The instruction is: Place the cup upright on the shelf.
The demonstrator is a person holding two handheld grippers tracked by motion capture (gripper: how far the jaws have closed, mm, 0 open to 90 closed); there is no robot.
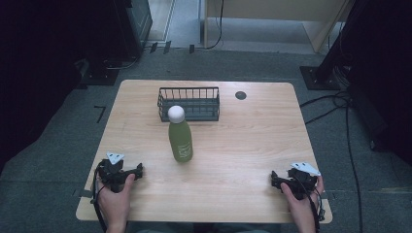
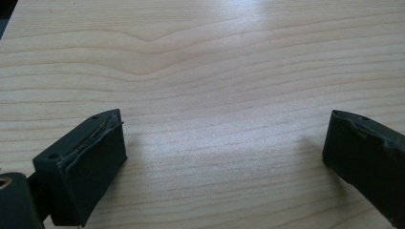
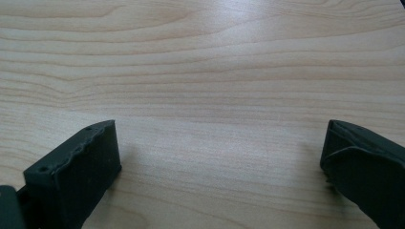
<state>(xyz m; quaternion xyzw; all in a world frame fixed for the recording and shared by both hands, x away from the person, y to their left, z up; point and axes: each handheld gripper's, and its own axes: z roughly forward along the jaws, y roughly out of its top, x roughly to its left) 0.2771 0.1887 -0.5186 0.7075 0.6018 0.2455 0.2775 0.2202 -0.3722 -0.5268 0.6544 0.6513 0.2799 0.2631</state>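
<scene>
A green bottle (image 1: 180,141) with a white cap stands upright near the middle of the wooden table (image 1: 243,145). Just behind it sits a dark wire basket (image 1: 188,103), with nothing visible in it. My left gripper (image 1: 139,171) rests at the table's front left, held by a hand, pointing right. My right gripper (image 1: 274,180) rests at the front right, pointing left. In the left gripper view the jaws stand wide apart over bare wood, the left gripper (image 2: 224,143) open. In the right gripper view the right gripper (image 3: 222,148) is open too, nothing between its jaws.
A small dark round spot (image 1: 240,95) lies on the table at the back right. Cables (image 1: 335,104) trail on the grey floor to the right, and dark equipment stands at the back left and right of the table.
</scene>
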